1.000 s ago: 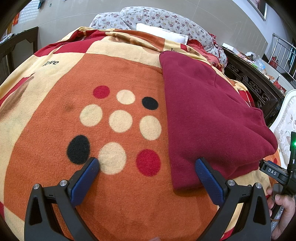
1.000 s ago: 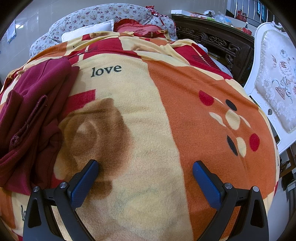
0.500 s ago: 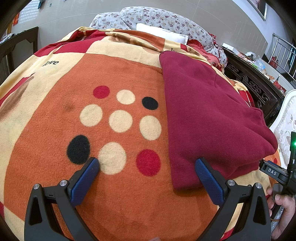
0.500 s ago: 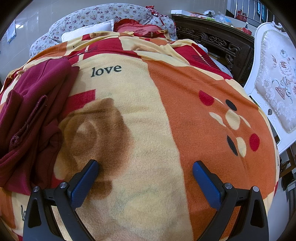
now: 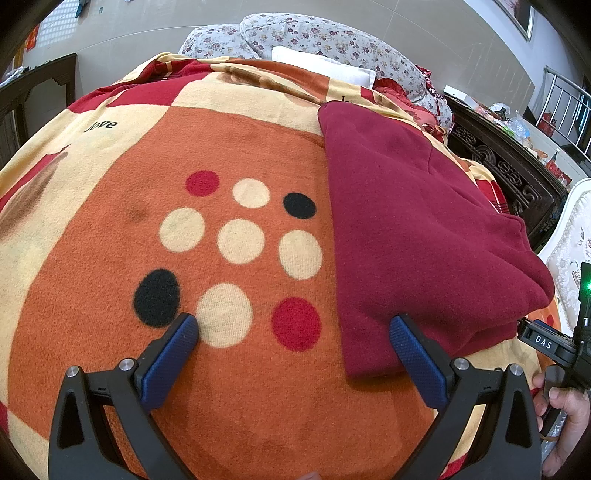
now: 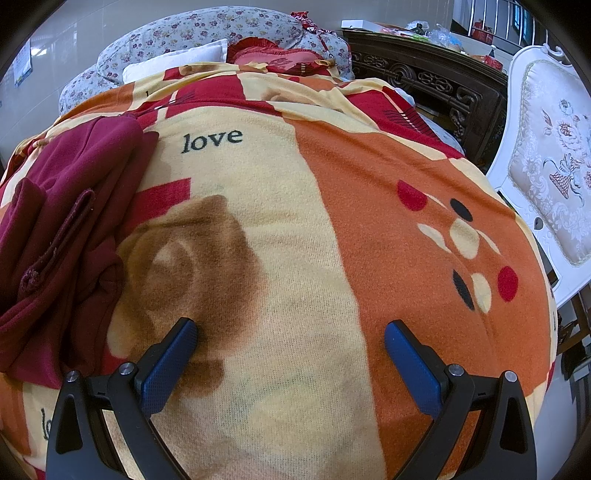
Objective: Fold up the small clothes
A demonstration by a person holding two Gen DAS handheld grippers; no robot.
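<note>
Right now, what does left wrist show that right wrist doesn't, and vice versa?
Only the left wrist view: the left gripper, open over the blanket's nine-dot cluster, the right gripper's black body in the person's hand, and the garment's smooth folded face.

Only the right wrist view: the right gripper, open over a brown rose print, and the garment's rumpled hem side.

Both: the dark red garment, the orange and cream blanket, floral pillows, carved dark wood furniture, the white upholstered chair.

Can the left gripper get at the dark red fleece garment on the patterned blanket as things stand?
Probably yes. The left gripper has its jaws open and empty, and the dark red fleece garment lies flat on the patterned blanket with its near corner beside one finger, nothing lying between.
</note>
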